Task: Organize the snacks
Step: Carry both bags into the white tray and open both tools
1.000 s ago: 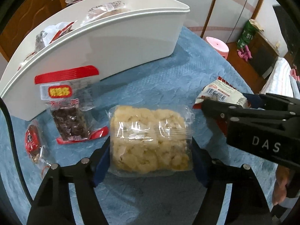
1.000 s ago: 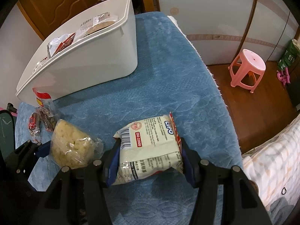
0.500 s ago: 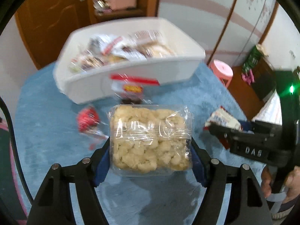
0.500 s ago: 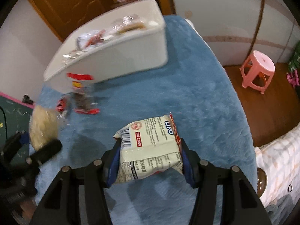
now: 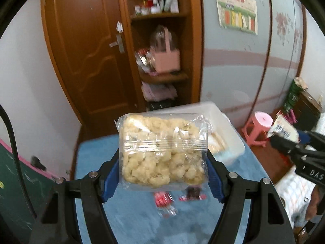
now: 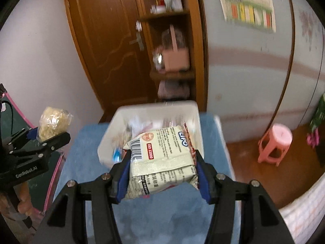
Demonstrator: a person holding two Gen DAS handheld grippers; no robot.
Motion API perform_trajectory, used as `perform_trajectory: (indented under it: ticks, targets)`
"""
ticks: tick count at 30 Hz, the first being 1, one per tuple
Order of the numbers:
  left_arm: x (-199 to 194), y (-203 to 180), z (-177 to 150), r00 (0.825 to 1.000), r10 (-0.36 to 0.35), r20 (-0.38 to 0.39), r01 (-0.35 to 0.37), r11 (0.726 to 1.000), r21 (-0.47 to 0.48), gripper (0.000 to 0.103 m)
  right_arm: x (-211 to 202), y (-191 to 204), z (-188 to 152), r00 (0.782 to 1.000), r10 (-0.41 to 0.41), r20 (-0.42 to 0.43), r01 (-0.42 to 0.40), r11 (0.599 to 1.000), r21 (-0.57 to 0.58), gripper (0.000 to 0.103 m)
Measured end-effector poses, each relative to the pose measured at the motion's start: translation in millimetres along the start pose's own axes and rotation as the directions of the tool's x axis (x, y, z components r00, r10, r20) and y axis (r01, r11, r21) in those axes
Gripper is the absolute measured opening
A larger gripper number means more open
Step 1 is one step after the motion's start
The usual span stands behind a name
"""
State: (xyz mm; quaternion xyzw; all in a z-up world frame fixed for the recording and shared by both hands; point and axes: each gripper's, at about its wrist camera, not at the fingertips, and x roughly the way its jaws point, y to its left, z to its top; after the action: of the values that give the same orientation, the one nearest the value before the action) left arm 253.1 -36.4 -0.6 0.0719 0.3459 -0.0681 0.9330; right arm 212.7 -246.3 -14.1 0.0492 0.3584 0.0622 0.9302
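In the left wrist view, the left gripper (image 5: 163,174) is closed on a clear bag of pale puffed snacks (image 5: 164,150), its blue-padded fingers (image 5: 110,180) pressing the bag's two sides. The bag is lifted clear of the bench (image 5: 132,219), which is covered in blue cloth. Behind the bag and partly hidden by it stands a white bin (image 5: 227,134). Below the bag, two small red-wrapped snacks (image 5: 164,201) lie on the cloth, blurred. At the right edge the right gripper (image 5: 284,140) reaches in, holding a cream packet (image 5: 282,129) whose end shows. A pink stool (image 5: 259,127) stands on the wooden floor beyond the bench, and a brown door (image 5: 87,50) and an open shelf with a pink basket (image 5: 167,59) fill the background.

In the right wrist view, the right gripper (image 6: 161,174) clamps the cream packet (image 6: 162,158), which bears a barcode, a red label and blue lettering; its fingers (image 6: 122,178) squeeze the packet from both sides. The packet is held off the bench (image 6: 162,219), in front of the white bin (image 6: 156,109), which holds several blurred wrapped snacks. At the left, the left gripper (image 6: 43,137) holds the puffed snack bag (image 6: 52,125) up in the air, level with the bin and well to its left. The pink stool (image 6: 276,142) stands to the right on the floor.
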Motion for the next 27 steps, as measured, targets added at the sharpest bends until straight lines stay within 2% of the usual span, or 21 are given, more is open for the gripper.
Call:
perform_trajectory:
  ticks: [4, 7, 10, 15, 17, 19, 20, 24, 27]
  targets:
    - [-4.4, -1.4, 31.6, 0.997, 0.055, 0.053, -0.057, 0.998, 0.037, 0.072, 0.7, 3.3, 42.8, 0.998, -0.010, 0.058, 0.011, 1.000, -0.006, 0.057]
    - [3.9, -4.6, 52.0, 0.994, 0.077, 0.076, -0.081, 0.996, 0.044, 0.072, 12.9, 1.2, 63.8, 0.998, -0.009, 0.066, 0.008, 1.000, 0.011, 0.057]
    - [28.0, -2.2, 67.8, 0.993, 0.092, 0.070, -0.093, 0.996, 0.012, 0.072, 32.5, -0.8, 75.5, 0.999, 0.009, 0.051, -0.011, 0.999, 0.033, 0.057]
    - [88.3, 1.3, 72.9, 0.993, 0.115, -0.004, -0.115, 0.993, -0.032, 0.073, 89.3, 4.8, 73.5, 0.999, -0.025, -0.035, 0.025, 1.000, 0.016, 0.060]
    - [110.3, 3.5, 68.3, 0.992, 0.122, -0.028, -0.123, 0.992, -0.038, 0.078, 113.8, 8.5, 66.9, 0.995, -0.058, -0.077, 0.056, 0.998, -0.019, 0.061]
    - [133.2, 8.4, 62.4, 0.990, 0.115, -0.076, -0.119, 0.991, -0.053, 0.090, 136.5, 9.7, 58.1, 0.987, -0.104, -0.122, 0.099, 0.994, -0.050, 0.067]
    - [141.6, 11.7, 59.5, 0.989, 0.114, -0.097, -0.121, 0.990, -0.071, 0.096, 143.9, 8.7, 55.2, 0.984, -0.114, -0.139, 0.107, 0.993, -0.056, 0.075]
    - [159.7, 21.7, 48.1, 0.986, 0.047, -0.163, -0.068, 0.990, -0.127, 0.097, 157.5, 2.5, 42.9, 0.982, -0.095, -0.164, 0.089, 0.995, -0.043, 0.089]
    - [156.9, 21.7, 38.8, 0.984, 0.052, -0.168, -0.072, 0.991, -0.113, 0.097, 155.0, 1.0, 39.5, 0.983, -0.091, -0.158, 0.084, 0.995, -0.048, 0.091]
